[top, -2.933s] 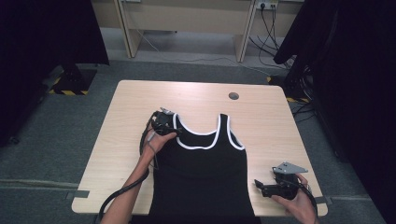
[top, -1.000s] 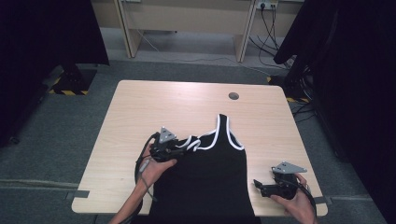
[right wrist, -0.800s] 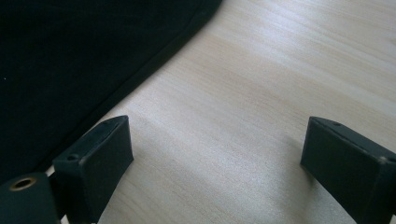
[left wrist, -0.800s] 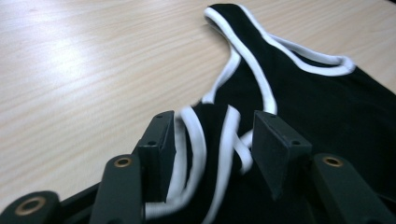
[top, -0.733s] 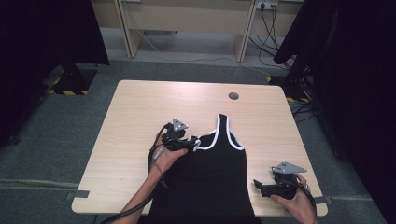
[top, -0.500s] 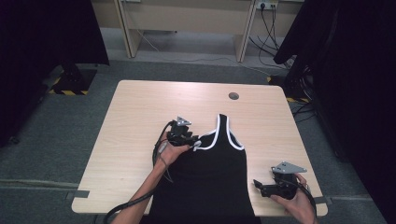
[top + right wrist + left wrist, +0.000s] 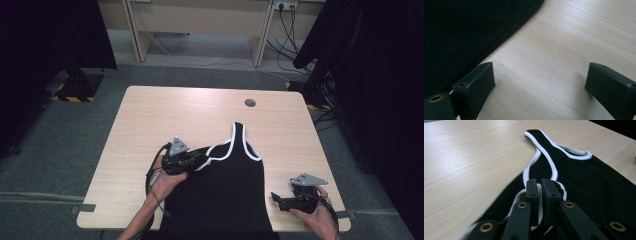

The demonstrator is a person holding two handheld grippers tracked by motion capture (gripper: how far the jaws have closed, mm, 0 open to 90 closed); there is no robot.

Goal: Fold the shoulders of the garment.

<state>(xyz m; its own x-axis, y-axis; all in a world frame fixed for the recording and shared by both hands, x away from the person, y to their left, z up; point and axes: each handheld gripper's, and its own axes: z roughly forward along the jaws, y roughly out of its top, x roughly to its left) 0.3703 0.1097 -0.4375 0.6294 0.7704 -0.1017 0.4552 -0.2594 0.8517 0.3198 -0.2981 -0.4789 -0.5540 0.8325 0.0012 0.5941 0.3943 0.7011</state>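
Observation:
A black tank top (image 7: 225, 187) with white trim lies on the pale wooden table (image 7: 165, 115), its hem at the near edge. My left gripper (image 7: 201, 159) sits at the top's left shoulder. In the left gripper view its jaws have just been closing and the left gripper (image 7: 541, 182) stands shut on the bunched white-trimmed edge of the tank top (image 7: 586, 177). The other strap (image 7: 544, 147) stretches away ahead of it. My right gripper (image 7: 276, 199) rests near the table's front right corner. The right gripper (image 7: 541, 75) is open over bare wood beside the tank top (image 7: 461, 30).
A round cable hole (image 7: 250, 103) sits near the table's far edge. Black curtains (image 7: 45, 35) hang at both sides, and desk legs and cables stand on the grey floor beyond. Bare wood shows to the left of and beyond the top.
The left gripper slid right along the top's shoulder, then came back left and nearer, bunching the left strap. Its jaws closed on the trim. The right gripper stayed still.

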